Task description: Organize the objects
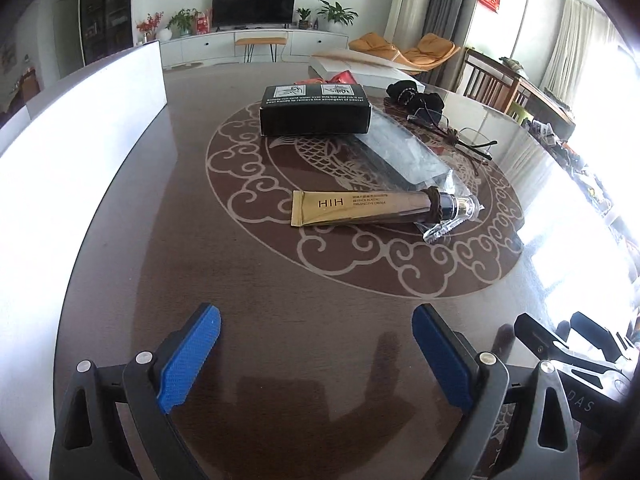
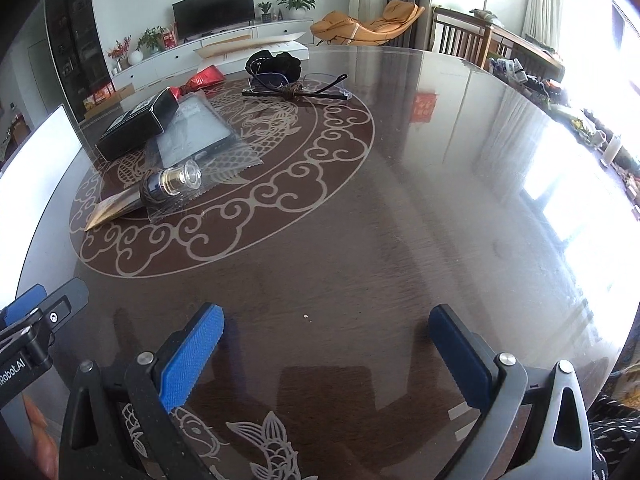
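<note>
- On the round dark table (image 1: pixel 304 280), with its pale cloud-and-dragon pattern, several things are lying in a loose group around the centre.
- Nearest the grippers, a gold cream tube (image 1: pixel 360 209) is lying on its side, its capped end resting on a clear plastic packet (image 1: pixel 404 156).
- Behind it, a black box (image 1: pixel 314 110) with white print is sitting partly on that same packet.
- Further back and to the right, a pair of glasses (image 1: pixel 452 134) is lying with a brown knotted cord across it, and a black fabric bundle (image 1: pixel 416 96) is sitting just beyond.
- A red wrapper (image 2: pixel 206 77) is peeking out behind the box.
- A white board (image 1: pixel 80 152) is standing along the table's left edge.
- The left gripper (image 1: pixel 316 356) is hovering over bare table well short of the tube, its blue pads (image 1: pixel 192 356) standing wide apart with nothing between them.
- The right gripper (image 2: pixel 326 356) is hovering beside it over bare table, fingers likewise spread wide and gripping nothing.
- Part of the left gripper is showing at the lower left edge of the right wrist view.
</note>
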`<state>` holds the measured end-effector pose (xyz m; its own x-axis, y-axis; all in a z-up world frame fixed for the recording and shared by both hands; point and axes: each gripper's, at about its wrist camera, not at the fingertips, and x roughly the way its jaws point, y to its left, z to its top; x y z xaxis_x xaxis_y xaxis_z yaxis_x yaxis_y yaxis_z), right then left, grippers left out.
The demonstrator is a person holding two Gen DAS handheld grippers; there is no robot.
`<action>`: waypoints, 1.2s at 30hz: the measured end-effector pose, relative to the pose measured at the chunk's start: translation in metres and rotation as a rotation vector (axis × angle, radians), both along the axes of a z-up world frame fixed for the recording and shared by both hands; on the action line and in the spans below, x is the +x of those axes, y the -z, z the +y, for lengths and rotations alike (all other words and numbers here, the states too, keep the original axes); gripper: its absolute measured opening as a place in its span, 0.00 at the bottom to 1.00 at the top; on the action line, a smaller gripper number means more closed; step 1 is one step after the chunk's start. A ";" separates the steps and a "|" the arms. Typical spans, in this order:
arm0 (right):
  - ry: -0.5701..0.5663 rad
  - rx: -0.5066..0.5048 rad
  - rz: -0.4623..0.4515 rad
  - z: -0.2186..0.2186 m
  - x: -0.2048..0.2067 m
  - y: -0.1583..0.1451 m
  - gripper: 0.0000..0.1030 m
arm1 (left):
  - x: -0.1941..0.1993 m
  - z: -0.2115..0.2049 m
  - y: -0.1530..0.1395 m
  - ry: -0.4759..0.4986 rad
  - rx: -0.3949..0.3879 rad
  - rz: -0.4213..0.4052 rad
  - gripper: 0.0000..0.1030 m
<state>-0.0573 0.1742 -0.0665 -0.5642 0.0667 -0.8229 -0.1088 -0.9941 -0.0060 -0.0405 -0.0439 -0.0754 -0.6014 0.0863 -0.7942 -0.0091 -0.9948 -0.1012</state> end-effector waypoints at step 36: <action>0.020 0.005 0.024 -0.003 0.000 0.003 1.00 | -0.006 0.014 0.004 0.046 -0.106 -0.024 1.00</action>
